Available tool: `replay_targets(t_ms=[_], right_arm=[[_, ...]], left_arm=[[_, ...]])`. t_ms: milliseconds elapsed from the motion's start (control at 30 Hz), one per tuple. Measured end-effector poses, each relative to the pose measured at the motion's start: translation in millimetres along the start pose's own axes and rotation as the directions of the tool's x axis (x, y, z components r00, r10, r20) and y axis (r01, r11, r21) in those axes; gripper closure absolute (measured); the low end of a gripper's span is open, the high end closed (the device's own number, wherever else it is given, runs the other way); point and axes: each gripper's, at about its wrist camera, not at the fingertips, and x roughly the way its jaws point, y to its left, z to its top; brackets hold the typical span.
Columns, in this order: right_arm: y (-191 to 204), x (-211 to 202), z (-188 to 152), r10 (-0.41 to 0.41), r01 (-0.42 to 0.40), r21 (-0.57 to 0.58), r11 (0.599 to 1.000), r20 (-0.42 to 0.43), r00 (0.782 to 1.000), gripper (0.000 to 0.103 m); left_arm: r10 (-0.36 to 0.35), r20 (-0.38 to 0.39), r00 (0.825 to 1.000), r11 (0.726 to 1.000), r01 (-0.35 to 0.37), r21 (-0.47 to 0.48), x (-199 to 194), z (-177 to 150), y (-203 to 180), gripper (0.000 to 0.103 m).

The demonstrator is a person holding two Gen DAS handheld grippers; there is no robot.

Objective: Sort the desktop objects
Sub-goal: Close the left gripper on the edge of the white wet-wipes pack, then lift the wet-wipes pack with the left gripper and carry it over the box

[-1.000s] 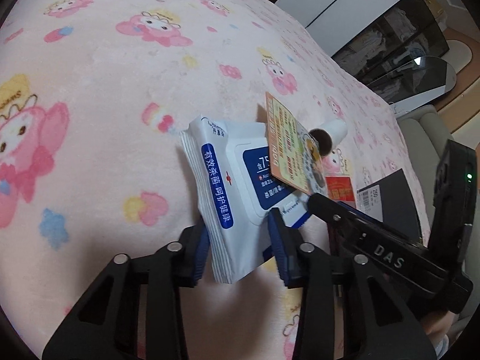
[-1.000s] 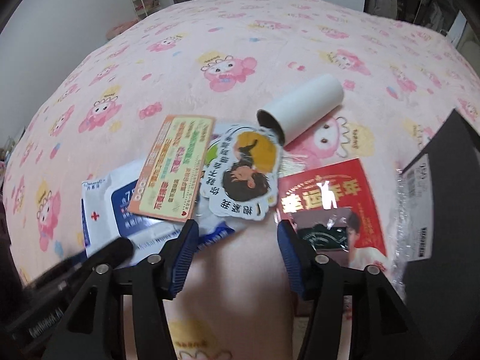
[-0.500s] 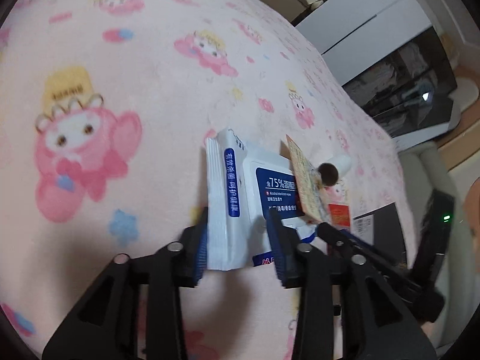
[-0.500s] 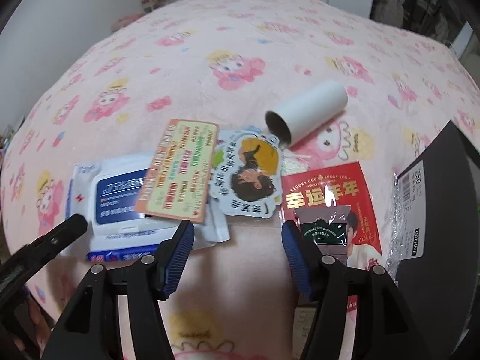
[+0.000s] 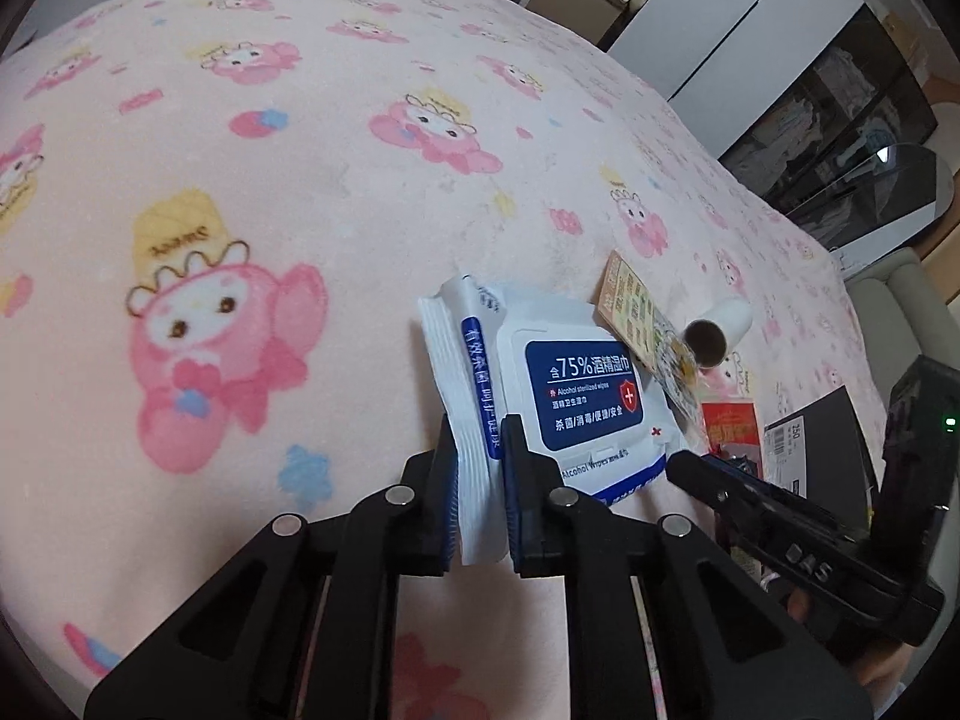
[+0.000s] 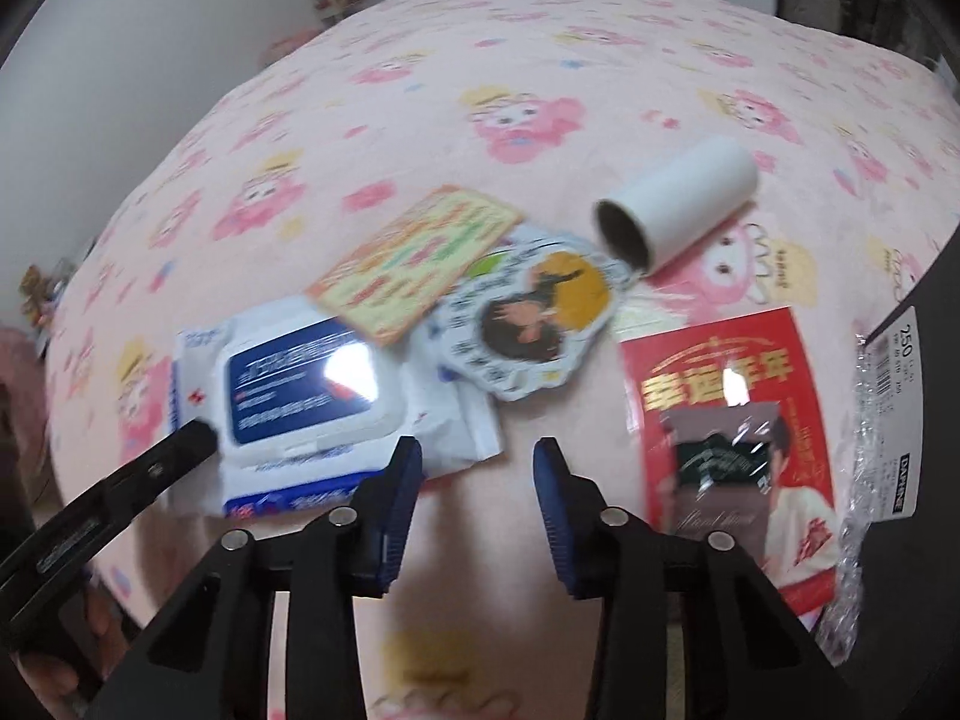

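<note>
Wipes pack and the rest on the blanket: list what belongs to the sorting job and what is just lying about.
Job in hand:
wipes pack, pinched at its edge by the left tongs
orange card
cartoon sticker
cardboard tube
red packet
right tongs, open

Lying about:
pink blanket
black box
</note>
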Motion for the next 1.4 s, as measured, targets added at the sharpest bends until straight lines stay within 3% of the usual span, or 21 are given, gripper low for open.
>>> replay_targets(t_ms=[67, 100, 200, 367, 567, 633, 733, 800, 900, 967, 1100, 1333, 1400], right_arm=[[10, -6, -5, 0.032, -0.032, -0.028, 0.999, -0.011, 0.999, 0.068], [15, -9, -7, 0.028, -0.029, -0.047, 0.998, -0.014, 1.000, 0.068], [20, -15, -8, -0.012, 0.012, -0.068, 0.998, 0.002, 1.000, 0.067], [0, -12, 11, -0.085, 0.084, 0.005, 0.996, 0.024, 0.996, 0.051], [-10, 11, 20, -0.094, 0.095, 0.037, 0.995, -0.030, 0.995, 0.043], [-9, 18, 20, -0.061, 0.062, 0.037, 0.997, -0.034, 0.998, 0.039], [-2, 23, 18, -0.020, 0.020, 0.024, 1.000, -0.025, 1.000, 0.042], [6, 22, 16, 0.029, -0.029, -0.004, 1.000, -0.027, 0.999, 0.059], [27, 13, 7, -0.013, 0.012, -0.100, 0.995, -0.010, 1.000, 0.062], [31, 5, 1, 0.003, -0.005, -0.104, 0.995, -0.015, 1.000, 0.065], [33, -15, -21, 0.064, -0.069, -0.078, 0.995, -0.056, 0.996, 0.066], [9, -17, -28, 0.004, -0.004, 0.001, 1.000, -0.077, 0.997, 0.063], [6, -10, -20, 0.028, -0.026, 0.028, 0.999, -0.068, 0.997, 0.060]], left_arm=[[0.001, 0.004, 1.000, 1.000, -0.001, -0.011, -5, 0, 2, 0.086], [0.003, 0.011, 1.000, 1.000, -0.002, -0.017, -8, 0, 3, 0.082], [-0.004, 0.022, 1.000, 0.999, 0.005, -0.034, -12, 2, 8, 0.081], [-0.010, 0.019, 1.000, 0.999, 0.011, -0.050, -10, 4, 14, 0.081], [-0.017, 0.001, 1.000, 0.998, 0.017, -0.058, -2, 4, 17, 0.072], [-0.017, -0.004, 1.000, 0.998, 0.017, -0.061, 1, 4, 18, 0.071], [-0.017, -0.018, 1.000, 0.998, 0.016, -0.056, 7, 3, 18, 0.072], [-0.009, -0.015, 1.000, 0.999, 0.009, -0.048, 6, 3, 17, 0.074], [0.017, 0.001, 1.000, 0.999, -0.017, -0.038, 3, 2, 16, 0.074], [0.031, 0.005, 1.000, 0.999, -0.031, -0.036, 0, 2, 17, 0.074], [0.006, -0.025, 1.000, 1.000, -0.006, -0.026, -2, 1, 16, 0.070], [0.003, -0.040, 0.999, 0.999, -0.004, -0.032, 5, 0, 16, 0.058], [-0.013, -0.036, 0.999, 0.999, 0.011, -0.053, 8, 0, 20, 0.057]])
